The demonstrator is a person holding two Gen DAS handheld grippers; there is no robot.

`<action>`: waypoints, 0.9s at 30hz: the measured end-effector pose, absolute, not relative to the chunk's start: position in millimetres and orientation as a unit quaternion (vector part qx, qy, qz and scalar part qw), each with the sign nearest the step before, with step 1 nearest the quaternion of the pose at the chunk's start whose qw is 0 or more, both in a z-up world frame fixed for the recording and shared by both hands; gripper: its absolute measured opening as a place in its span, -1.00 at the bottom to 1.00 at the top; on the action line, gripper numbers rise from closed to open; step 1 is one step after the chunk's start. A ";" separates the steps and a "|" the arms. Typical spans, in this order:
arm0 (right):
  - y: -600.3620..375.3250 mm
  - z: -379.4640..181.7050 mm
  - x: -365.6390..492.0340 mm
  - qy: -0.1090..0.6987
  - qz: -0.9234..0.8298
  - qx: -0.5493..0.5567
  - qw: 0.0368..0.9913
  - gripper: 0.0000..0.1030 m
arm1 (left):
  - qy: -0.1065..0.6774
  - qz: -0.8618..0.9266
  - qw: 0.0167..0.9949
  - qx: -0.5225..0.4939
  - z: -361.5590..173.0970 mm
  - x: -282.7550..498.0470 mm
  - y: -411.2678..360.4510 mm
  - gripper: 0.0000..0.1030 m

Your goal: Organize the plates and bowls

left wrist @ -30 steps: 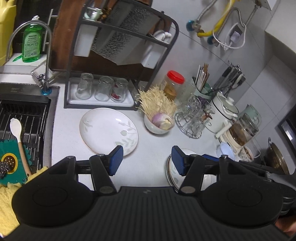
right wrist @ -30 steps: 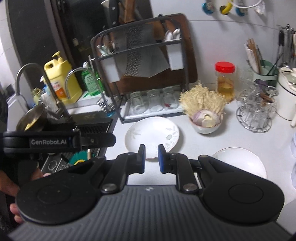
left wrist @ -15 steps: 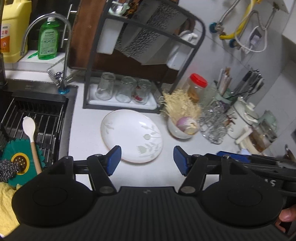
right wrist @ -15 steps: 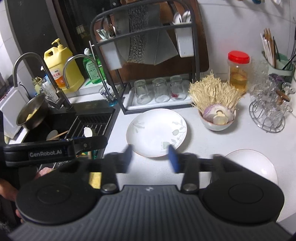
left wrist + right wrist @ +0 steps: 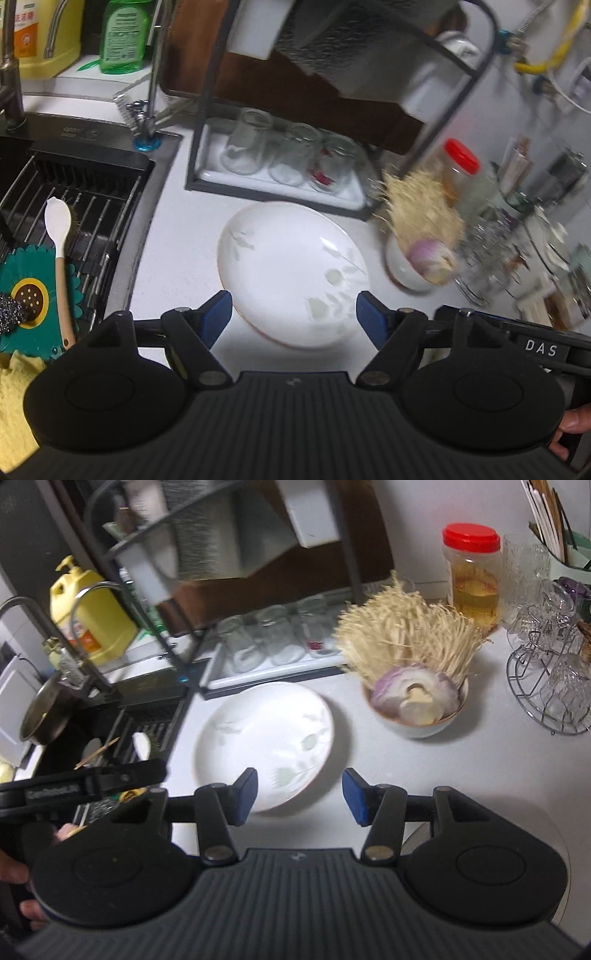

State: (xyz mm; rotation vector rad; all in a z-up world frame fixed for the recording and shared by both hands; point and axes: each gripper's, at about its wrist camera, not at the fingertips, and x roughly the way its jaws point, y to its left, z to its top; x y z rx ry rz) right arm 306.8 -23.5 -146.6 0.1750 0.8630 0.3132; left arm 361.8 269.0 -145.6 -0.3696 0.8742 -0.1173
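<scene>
White tabletop by the sink: plate [image 5: 291,269] lies flat just ahead of both tools, left tool [image 5: 293,314] still opening, empty; right tool [image 5: 299,794] half open, empty.

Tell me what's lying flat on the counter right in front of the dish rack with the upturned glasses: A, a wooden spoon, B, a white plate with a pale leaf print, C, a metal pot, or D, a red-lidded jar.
B: the white leaf-print plate lies flat on the counter just in front of the dish rack holding the upturned glasses.
</scene>
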 end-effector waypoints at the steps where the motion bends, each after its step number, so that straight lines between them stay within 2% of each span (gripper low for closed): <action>1: -26.6 -150.1 314.6 0.418 0.150 0.084 0.892 0.03 | 0.421 -0.049 0.889 -0.173 -148.4 367.2 269.4 0.52; 12: -22.9 -191.5 371.9 0.446 0.194 0.077 0.871 0.01 | 0.434 -0.011 0.890 -0.138 -199.1 409.6 276.9 0.50; 18: -14.1 -217.0 388.8 0.466 0.179 0.088 0.862 -0.27 | 0.436 -0.010 0.889 -0.138 -217.9 429.7 277.6 0.45; 21: -11.2 -225.0 396.6 0.471 0.176 0.090 0.860 -0.36 | 0.438 -0.002 0.889 -0.133 -225.0 439.1 277.6 0.22; 22: -10.6 -226.7 398.8 0.471 0.176 0.091 0.860 -0.38 | 0.436 0.003 0.891 -0.128 -226.2 440.2 277.4 0.05; 23: -9.8 -228.0 401.0 0.470 0.177 0.092 0.860 -0.42 | 0.436 0.006 0.891 -0.126 -227.5 442.0 277.6 -0.05; 27: -7.0 -233.6 408.5 0.468 0.182 0.094 0.859 -0.57 | 0.434 0.002 0.891 -0.131 -232.6 448.5 280.2 -0.25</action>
